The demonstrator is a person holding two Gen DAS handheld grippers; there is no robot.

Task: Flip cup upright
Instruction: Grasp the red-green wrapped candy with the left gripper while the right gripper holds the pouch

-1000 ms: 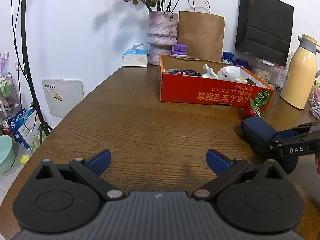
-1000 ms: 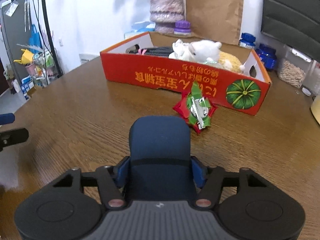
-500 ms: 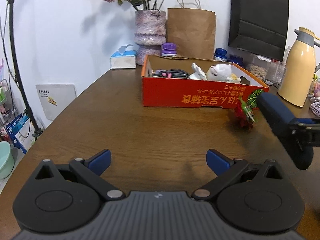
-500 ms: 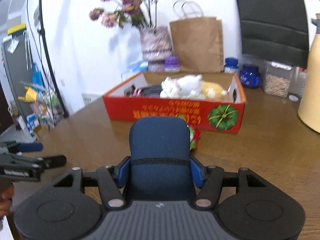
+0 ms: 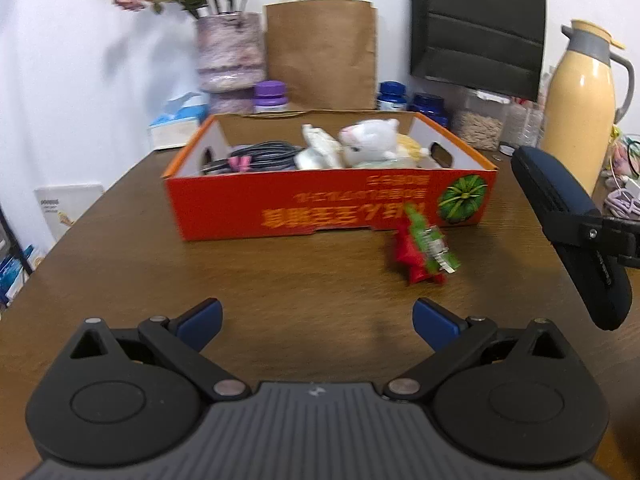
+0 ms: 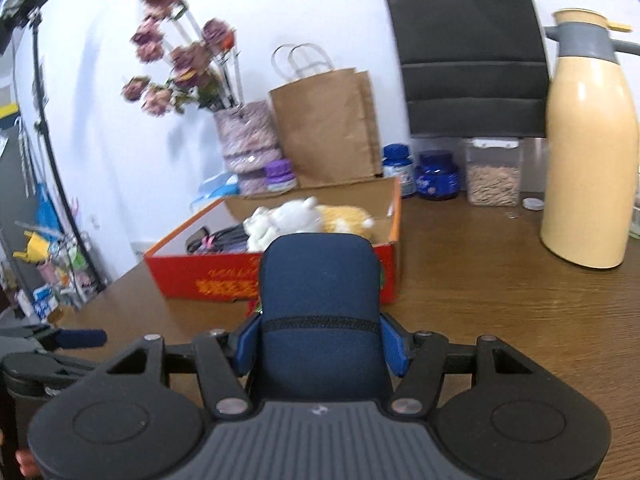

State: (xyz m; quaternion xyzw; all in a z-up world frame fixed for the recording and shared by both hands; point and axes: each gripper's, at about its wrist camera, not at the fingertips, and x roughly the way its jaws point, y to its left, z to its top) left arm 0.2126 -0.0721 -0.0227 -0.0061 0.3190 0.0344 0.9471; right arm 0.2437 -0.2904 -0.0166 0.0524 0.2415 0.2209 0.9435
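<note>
Your right gripper (image 6: 320,344) clamps the navy cup (image 6: 320,308) between its jaws, lifted tilted above the wooden table (image 6: 500,304) — your left gripper (image 5: 316,316) gapes empty, red box (image 5: 320,204) at twelve o'clock.

My left wrist camera sits low behind my left jaws, looking level across the table (image 5: 120,264) toward the red box (image 5: 320,204) and back wall. My right wrist camera sits behind my right jaws, higher, facing the same wall from the right. Both views share the red box, paper bag (image 6: 328,120), vase (image 5: 230,52) and yellow jug (image 6: 588,160); each shows the other's jaws at its edge.
</note>
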